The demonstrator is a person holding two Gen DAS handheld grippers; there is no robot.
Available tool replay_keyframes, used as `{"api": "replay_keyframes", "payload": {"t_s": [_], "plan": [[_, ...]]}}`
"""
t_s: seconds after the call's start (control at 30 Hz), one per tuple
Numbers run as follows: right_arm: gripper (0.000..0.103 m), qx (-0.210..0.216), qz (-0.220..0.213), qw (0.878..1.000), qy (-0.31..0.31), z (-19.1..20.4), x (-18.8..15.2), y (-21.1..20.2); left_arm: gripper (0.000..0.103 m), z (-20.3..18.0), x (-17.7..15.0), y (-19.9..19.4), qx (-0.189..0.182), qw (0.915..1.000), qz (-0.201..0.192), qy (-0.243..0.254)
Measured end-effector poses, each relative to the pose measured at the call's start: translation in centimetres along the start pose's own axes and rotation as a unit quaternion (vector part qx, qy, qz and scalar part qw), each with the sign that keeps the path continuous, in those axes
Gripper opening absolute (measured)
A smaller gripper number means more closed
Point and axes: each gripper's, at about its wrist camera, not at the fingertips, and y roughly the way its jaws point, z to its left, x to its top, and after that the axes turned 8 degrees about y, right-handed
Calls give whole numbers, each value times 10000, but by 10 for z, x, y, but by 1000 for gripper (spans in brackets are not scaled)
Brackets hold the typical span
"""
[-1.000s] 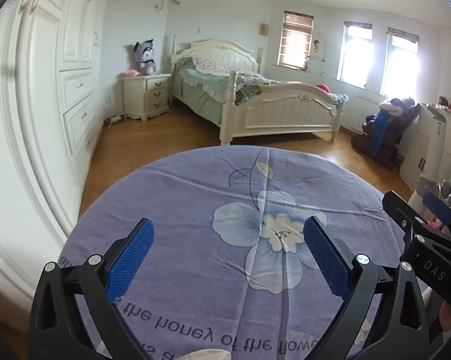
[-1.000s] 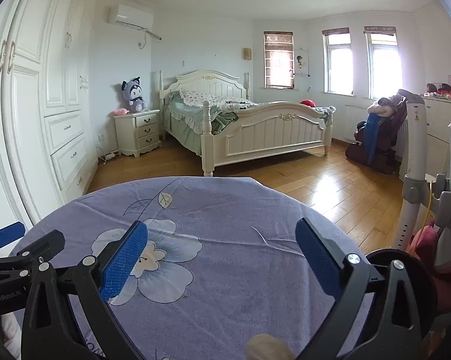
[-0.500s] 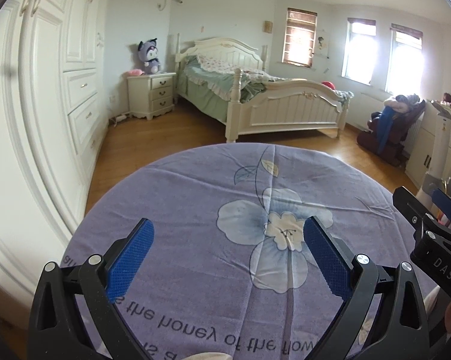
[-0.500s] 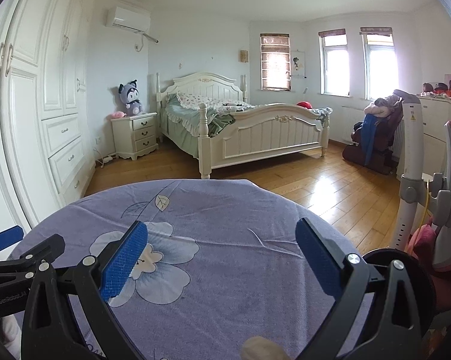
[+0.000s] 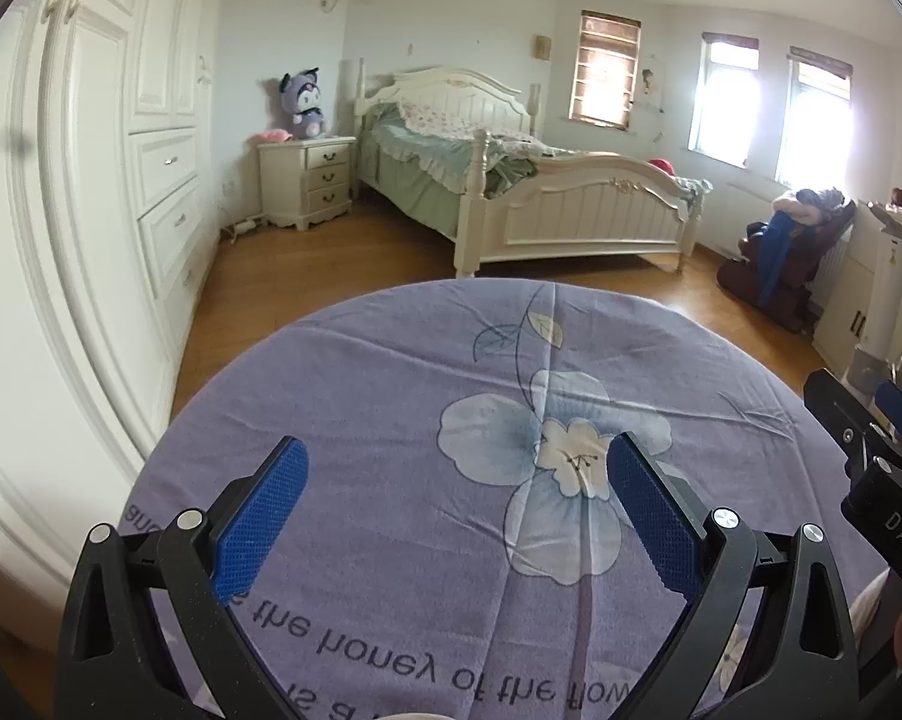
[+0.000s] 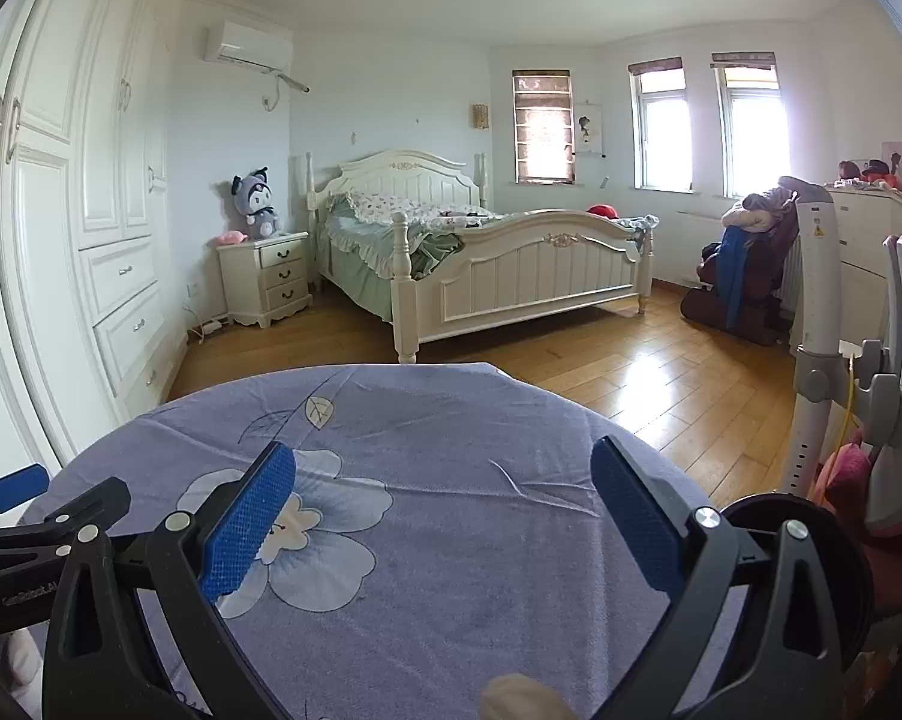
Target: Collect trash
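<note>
My left gripper (image 5: 454, 459) is open above a round table under a purple flowered cloth (image 5: 391, 396), with nothing between its blue pads. My right gripper (image 6: 444, 456) is also open over the same cloth (image 6: 451, 420) and holds nothing. A pale crumpled lump (image 6: 520, 697) peeks in at the bottom edge of the right wrist view, below the jaws. A pale sliver (image 5: 415, 715) shows at the bottom edge of the left wrist view; I cannot tell what it is. Each gripper appears at the edge of the other's view: right gripper (image 5: 883, 450), left gripper (image 6: 25, 516).
A black round object (image 6: 811, 546) sits low beside the table's right side, next to a white stand (image 6: 814, 324). A white wardrobe (image 5: 91, 240) runs along the left. A bed (image 6: 511, 264), a nightstand (image 6: 265, 276) and a brown chair (image 6: 745, 276) stand across the wooden floor.
Both wrist views have drifted only slightly over the table. Both grippers stay open, and nothing was taken hold of or let go.
</note>
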Motion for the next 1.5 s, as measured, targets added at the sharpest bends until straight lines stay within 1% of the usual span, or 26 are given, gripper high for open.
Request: {"api": "replay_keyframes", "payload": {"t_s": [1.5], "plan": [[98,-26,89,10000,-35,0,-4,5,98,-1,-3,5,-6,9999,82,-84]]}}
